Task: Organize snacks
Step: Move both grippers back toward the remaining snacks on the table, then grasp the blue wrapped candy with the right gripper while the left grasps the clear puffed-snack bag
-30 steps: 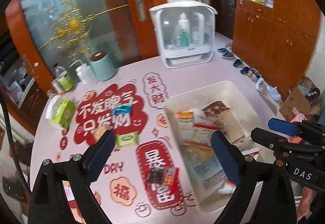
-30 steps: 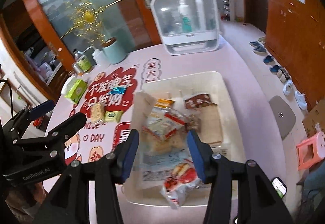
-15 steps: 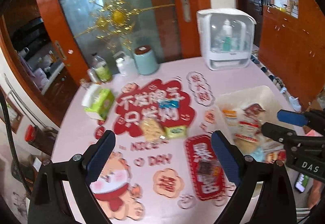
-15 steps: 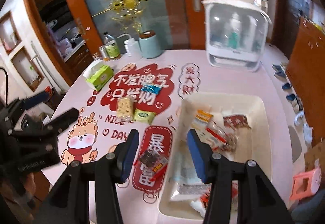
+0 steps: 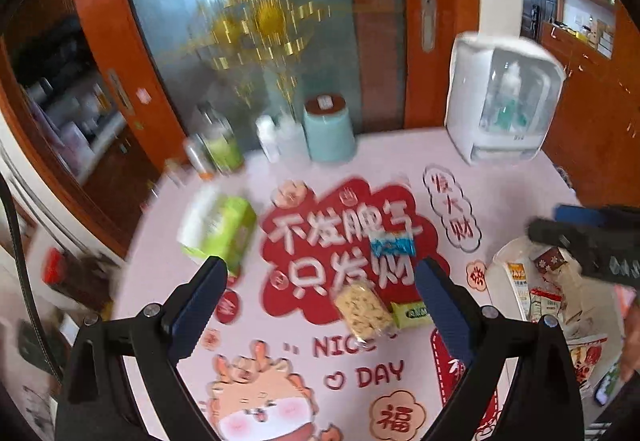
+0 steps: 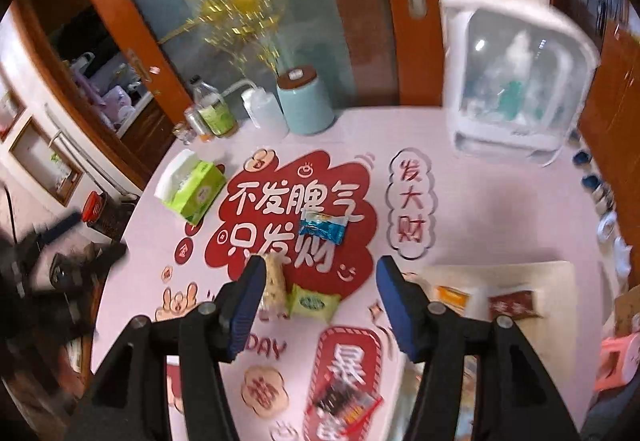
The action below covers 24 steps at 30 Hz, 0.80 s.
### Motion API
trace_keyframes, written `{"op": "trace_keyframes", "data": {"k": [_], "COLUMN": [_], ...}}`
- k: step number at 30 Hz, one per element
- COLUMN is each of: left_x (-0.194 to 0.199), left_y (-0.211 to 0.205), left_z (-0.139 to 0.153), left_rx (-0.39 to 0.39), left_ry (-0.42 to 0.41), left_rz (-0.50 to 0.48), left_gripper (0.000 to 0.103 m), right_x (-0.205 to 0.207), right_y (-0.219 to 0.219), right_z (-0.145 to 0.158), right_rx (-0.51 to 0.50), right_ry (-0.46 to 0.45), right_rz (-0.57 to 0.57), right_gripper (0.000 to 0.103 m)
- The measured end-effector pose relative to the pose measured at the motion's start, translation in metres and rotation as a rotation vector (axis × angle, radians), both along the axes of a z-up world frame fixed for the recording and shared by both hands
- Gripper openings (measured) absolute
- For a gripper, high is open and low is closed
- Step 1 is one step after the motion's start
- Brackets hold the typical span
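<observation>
On the pink table lie a blue snack packet (image 5: 391, 245) (image 6: 322, 227), a yellow cracker pack (image 5: 363, 309) (image 6: 273, 283), a small green packet (image 5: 412, 313) (image 6: 313, 302) and a dark red-striped packet (image 6: 345, 407). A white bin (image 5: 505, 261) (image 6: 560, 273) at the right holds several snack packs. My left gripper (image 5: 320, 281) is open and empty above the loose snacks. My right gripper (image 6: 320, 273) is open and empty, above the green packet and cracker pack. It shows at the right in the left wrist view (image 5: 588, 237).
A green tissue box (image 5: 224, 229) (image 6: 192, 189) lies at the left. A teal canister (image 5: 329, 129) (image 6: 306, 103), bottles (image 6: 212, 109) and a white dispenser cabinet (image 5: 504, 105) (image 6: 516, 81) stand along the table's far edge, before a glass door.
Both grippers have swung left, away from the bin, toward the loose snacks on the table mat. Both stay open and empty.
</observation>
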<state>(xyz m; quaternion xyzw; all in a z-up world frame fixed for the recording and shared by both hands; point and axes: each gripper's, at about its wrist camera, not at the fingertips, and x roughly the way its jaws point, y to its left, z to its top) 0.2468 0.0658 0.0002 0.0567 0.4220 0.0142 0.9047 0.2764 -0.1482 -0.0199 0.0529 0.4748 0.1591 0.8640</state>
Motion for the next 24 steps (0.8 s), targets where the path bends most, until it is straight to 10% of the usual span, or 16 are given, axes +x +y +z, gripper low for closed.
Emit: {"op": "trace_keyframes", "data": {"k": [14,24], "left_x": [0.078,0.066], "left_y": [0.004,0.025], "left_z": [-0.227,-0.262], "left_rx": [-0.212,-0.181], "left_ry": [0.336,0.36], "left_rz": [0.349,0.349], "left_gripper": [0.095,0.081], "right_x": [0.138,0.15], "right_y": [0.064,0.108], "right_z": [-0.157,-0.192], "right_rx": [-0.072,-0.233], "right_ry": [0.246,0.208], "right_rz": [0.001,0.249], "right_gripper": [0.058,0.058]}}
